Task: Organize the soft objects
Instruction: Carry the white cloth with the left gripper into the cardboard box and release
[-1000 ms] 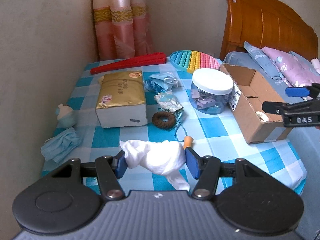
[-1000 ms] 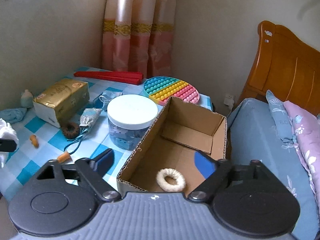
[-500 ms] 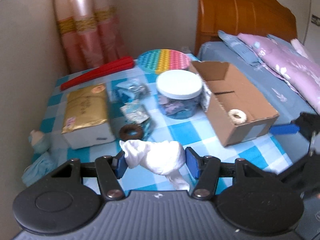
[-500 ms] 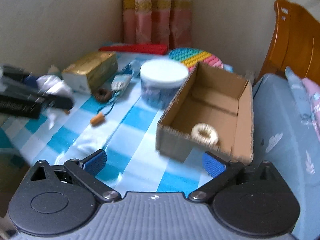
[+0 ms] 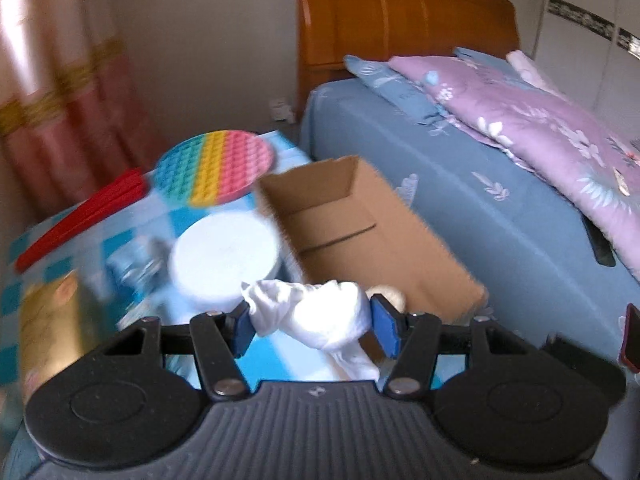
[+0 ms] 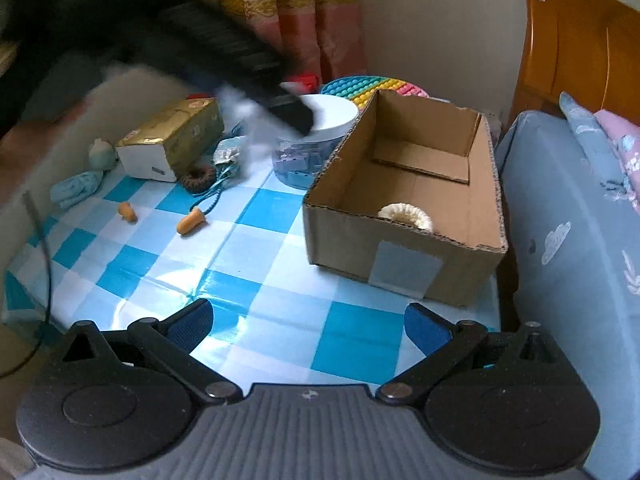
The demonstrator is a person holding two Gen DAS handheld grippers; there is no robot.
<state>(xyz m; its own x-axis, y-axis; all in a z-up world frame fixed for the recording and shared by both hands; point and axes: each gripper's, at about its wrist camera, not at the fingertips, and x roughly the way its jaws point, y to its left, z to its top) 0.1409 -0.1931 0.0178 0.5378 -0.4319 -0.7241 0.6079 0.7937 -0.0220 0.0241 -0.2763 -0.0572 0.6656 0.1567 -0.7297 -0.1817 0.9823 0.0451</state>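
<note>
One second on, the left gripper — clamped on the white cloth — had swung from mid-table to the cardboard box. The right gripper had just spread wide, empty — release probably came next.

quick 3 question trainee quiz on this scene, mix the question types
1. True or false: the left claw is shut on a white cloth.
2. What already lies in the cardboard box? A) cream ring B) brown ring C) orange earplug
3. Fill in: the right claw is ____, with nothing between its pads.

Key: 1 true; 2 A, the cream ring; 3 open.
</note>
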